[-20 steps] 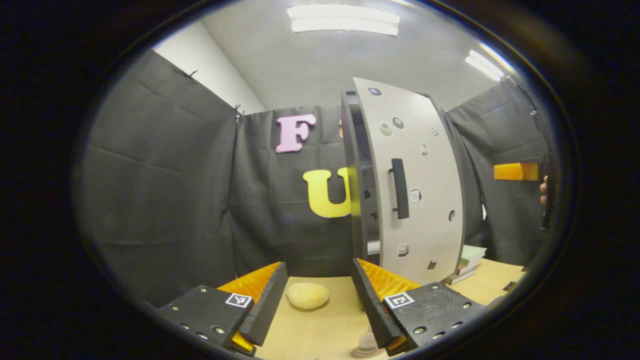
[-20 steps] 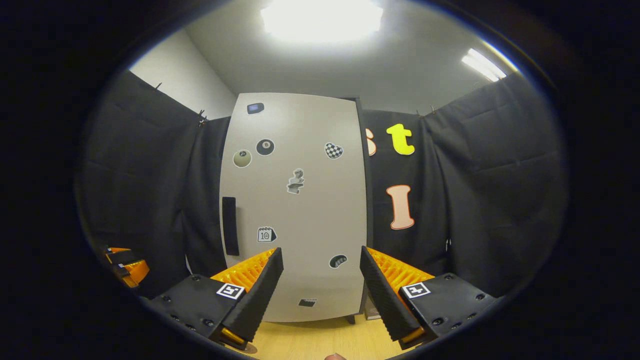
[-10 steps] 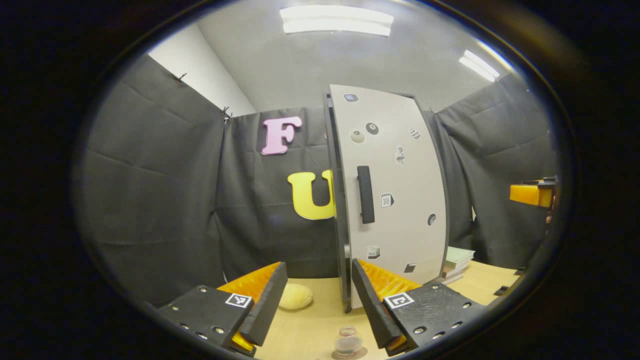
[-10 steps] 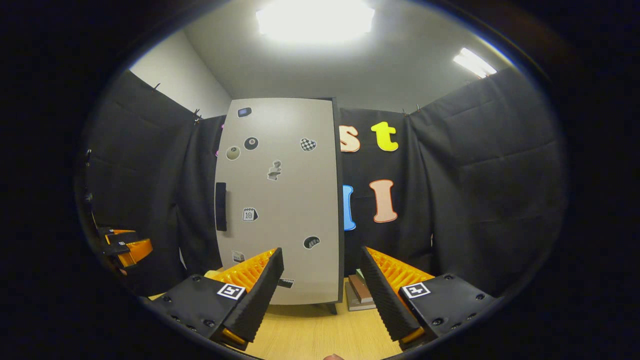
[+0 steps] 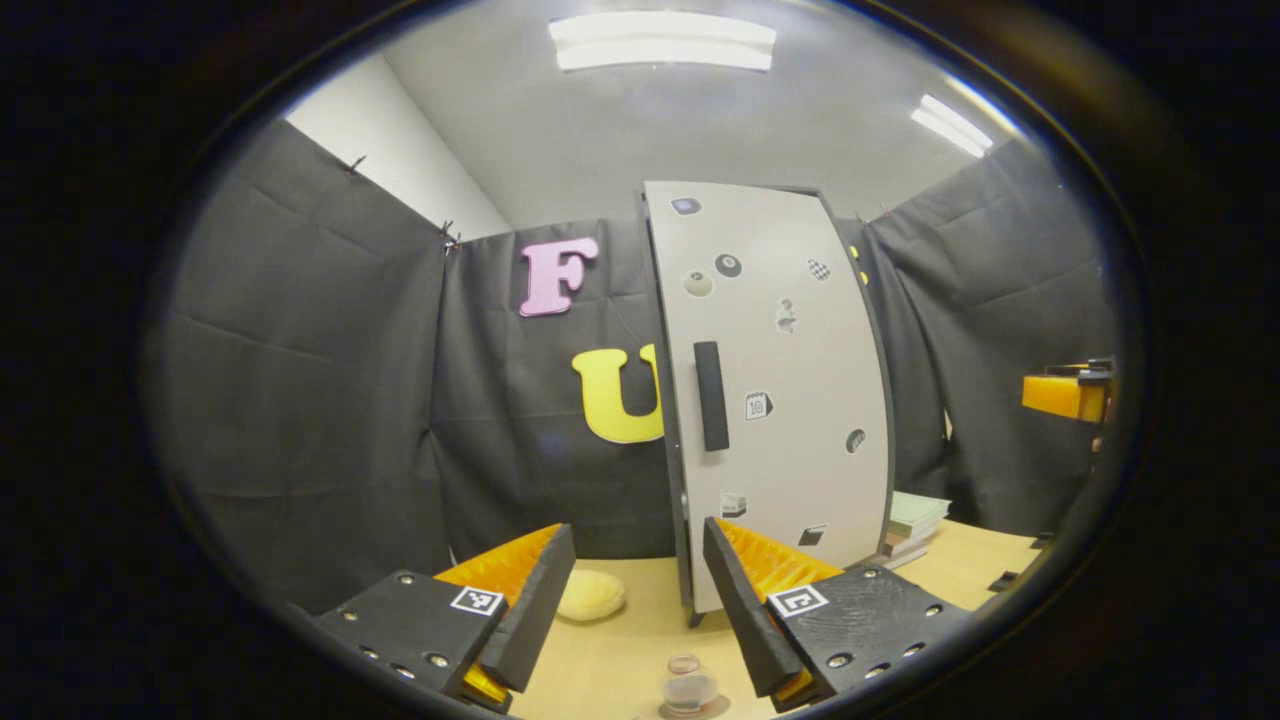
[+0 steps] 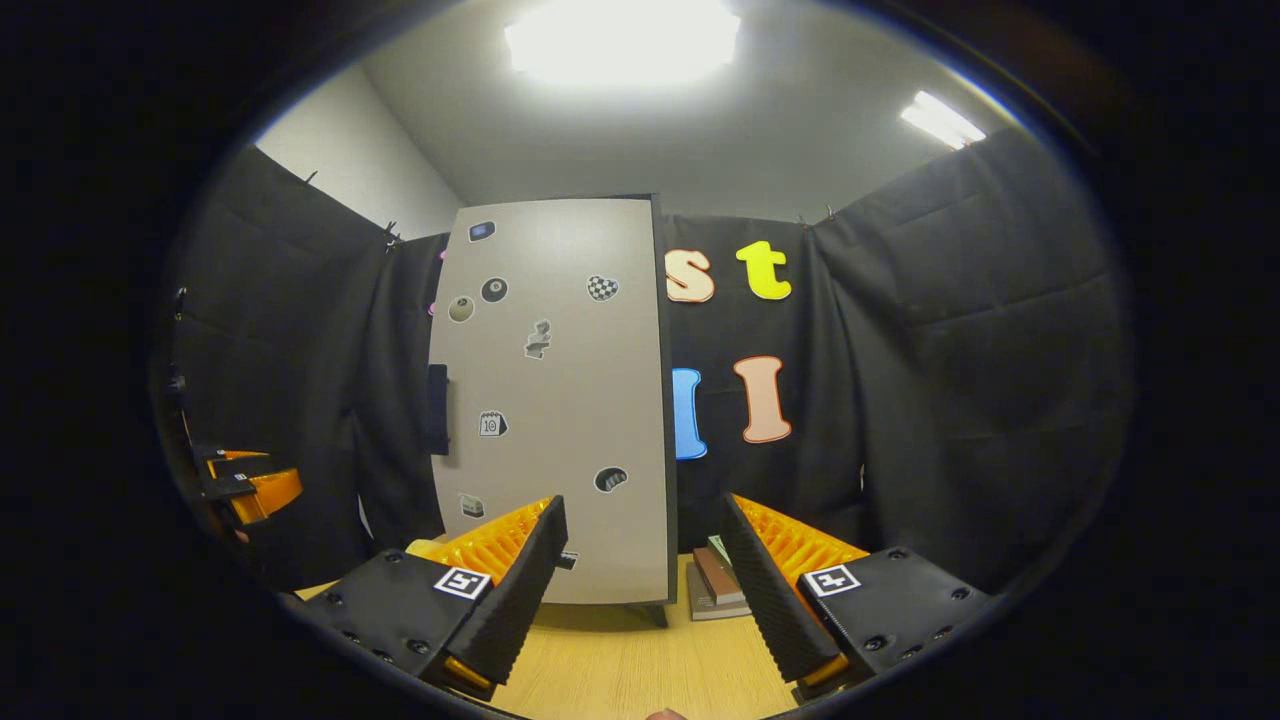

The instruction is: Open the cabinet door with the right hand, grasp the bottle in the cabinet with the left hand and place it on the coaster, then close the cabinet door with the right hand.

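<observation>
Looks nearly done: cabinet door (image 6: 555, 400) shut, bottle (image 5: 687, 685) standing near the table (image 5: 620, 650) front edge, both hand-held grippers (image 5: 635, 600) (image 6: 640, 580) spread and empty.

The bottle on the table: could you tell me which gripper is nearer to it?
Left. The bottle stands just ahead of the left gripper, between its fingers; the right gripper is off beyond the cabinet door.

Left gripper (image 5: 634, 590) up front: two wedge-shaped jaws with ribbed inner faces, each on a flat dark plate studded with shiny screws. A small square black-and-white marker sits on each plate, just behind the jaws. Over to the right gripper (image 6: 640, 575): same build, ridged jaws, matching square markers, screws along the plates' outer edges, textured dark foam-like edging on the jaws.
</observation>
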Demonstrator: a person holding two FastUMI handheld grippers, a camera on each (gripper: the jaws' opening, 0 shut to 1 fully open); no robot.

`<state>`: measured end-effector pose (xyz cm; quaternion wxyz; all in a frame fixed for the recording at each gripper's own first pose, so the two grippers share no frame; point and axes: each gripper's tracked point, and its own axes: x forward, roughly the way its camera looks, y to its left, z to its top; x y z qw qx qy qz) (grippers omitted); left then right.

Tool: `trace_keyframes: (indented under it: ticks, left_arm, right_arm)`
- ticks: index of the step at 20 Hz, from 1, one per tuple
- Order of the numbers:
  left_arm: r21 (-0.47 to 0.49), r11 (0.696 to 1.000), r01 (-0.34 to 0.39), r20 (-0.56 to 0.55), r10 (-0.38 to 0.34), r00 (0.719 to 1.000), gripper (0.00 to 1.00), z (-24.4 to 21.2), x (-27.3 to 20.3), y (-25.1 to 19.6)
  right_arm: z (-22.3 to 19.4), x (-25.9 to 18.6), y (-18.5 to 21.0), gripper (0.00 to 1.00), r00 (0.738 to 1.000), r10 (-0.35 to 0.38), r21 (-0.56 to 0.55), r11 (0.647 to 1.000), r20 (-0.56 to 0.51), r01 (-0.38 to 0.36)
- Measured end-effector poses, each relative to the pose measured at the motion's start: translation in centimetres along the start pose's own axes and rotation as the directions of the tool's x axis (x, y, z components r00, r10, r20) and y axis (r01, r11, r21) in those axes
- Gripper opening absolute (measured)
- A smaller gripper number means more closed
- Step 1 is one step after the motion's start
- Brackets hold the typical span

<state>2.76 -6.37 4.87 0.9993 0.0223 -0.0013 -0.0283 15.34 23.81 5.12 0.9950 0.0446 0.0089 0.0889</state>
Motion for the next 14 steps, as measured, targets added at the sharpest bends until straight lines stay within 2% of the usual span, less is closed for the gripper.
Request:
trace_keyframes:
  ticks: [2, 14]
  left_arm:
    - [0.002, 1.0, -0.002, -0.001, 0.002, 1.0, 0.78, 0.1, 0.1, 0.0]
    - [-0.001, 1.0, 0.021, 0.019, -0.021, 1.0, 0.8, -0.1, -0.3, 0.5]
  right_arm:
    - [-0.3, 0.0, 0.2, 0.98, 1.0, 0.009, 0.01, 1.0, -0.006, -0.009]
    - [0.7, -0.2, 1.1, 0.98, 1.0, -0.011, 0.004, 1.0, 0.024, 0.011]
